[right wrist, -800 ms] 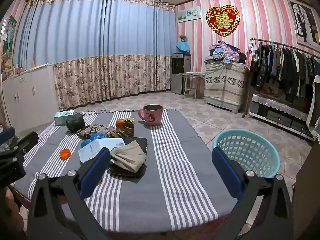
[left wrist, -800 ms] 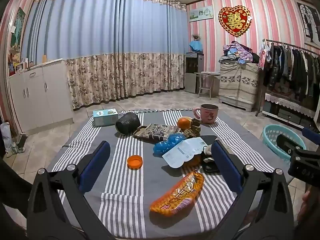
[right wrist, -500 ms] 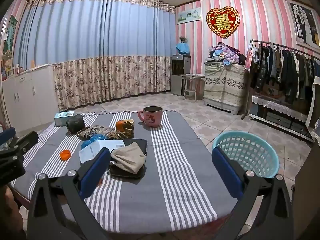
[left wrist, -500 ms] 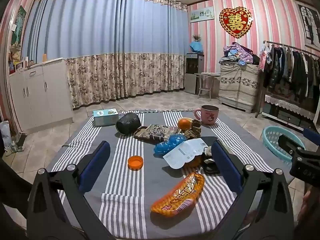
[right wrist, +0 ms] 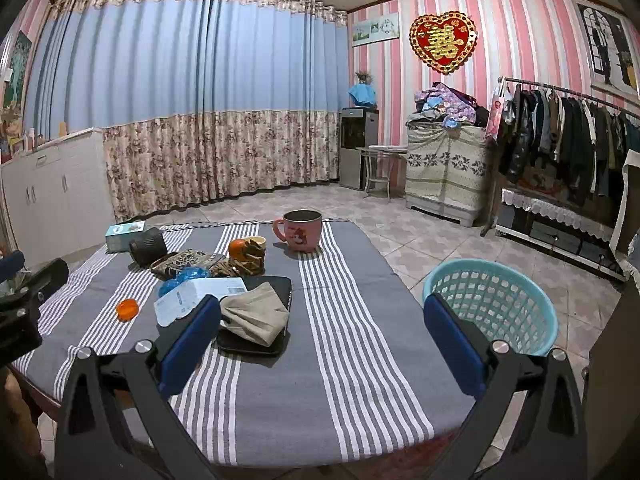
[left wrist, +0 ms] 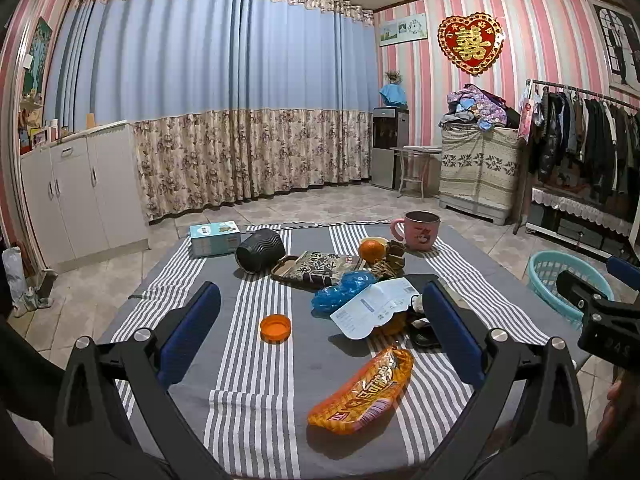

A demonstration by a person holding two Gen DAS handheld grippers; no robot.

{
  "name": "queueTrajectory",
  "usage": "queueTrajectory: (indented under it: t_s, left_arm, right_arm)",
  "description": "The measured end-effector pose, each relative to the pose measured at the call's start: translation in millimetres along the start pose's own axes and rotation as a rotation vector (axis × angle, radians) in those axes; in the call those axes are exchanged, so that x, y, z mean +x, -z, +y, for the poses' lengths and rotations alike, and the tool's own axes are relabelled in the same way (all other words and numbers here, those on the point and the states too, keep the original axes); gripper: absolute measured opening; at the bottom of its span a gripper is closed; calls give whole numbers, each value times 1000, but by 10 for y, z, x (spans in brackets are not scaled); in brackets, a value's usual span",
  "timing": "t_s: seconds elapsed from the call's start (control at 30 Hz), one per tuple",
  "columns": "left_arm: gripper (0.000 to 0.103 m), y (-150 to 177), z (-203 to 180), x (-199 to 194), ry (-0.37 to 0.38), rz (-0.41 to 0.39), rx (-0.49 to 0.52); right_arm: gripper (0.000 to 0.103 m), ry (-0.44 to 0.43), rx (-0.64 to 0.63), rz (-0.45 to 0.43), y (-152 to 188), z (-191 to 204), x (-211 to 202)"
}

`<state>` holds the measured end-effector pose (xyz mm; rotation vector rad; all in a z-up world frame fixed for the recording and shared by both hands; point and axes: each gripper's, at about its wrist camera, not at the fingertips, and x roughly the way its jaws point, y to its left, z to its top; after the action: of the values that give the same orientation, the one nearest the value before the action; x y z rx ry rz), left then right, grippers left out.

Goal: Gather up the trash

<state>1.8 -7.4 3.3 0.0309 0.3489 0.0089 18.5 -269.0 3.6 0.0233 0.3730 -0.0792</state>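
In the left view, the left gripper (left wrist: 320, 332) is hanging wide open and empty over the desk (left wrist: 256, 408), aiming at the orange snack bag (left wrist: 366, 394) just in front.

In the right view, the right gripper (right wrist: 322, 338) is waiting open and empty too. The blue basket (right wrist: 494, 304) is sitting beside the desk, ready for trash.

We count one pink mug (left wrist: 420, 230), one teal basket (right wrist: 494, 302), one orange cap (left wrist: 275, 327), one orange snack packet (left wrist: 366, 390), one tissue box (left wrist: 214, 237).
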Motion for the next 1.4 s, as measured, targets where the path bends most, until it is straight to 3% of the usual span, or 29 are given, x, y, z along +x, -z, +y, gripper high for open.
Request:
queueTrajectory:
  t_s: [1.4]
  left_arm:
    - [98,-35,96,-45,-1,2,-1]
  right_arm:
    - [99,9,-3,6,94,-60,132]
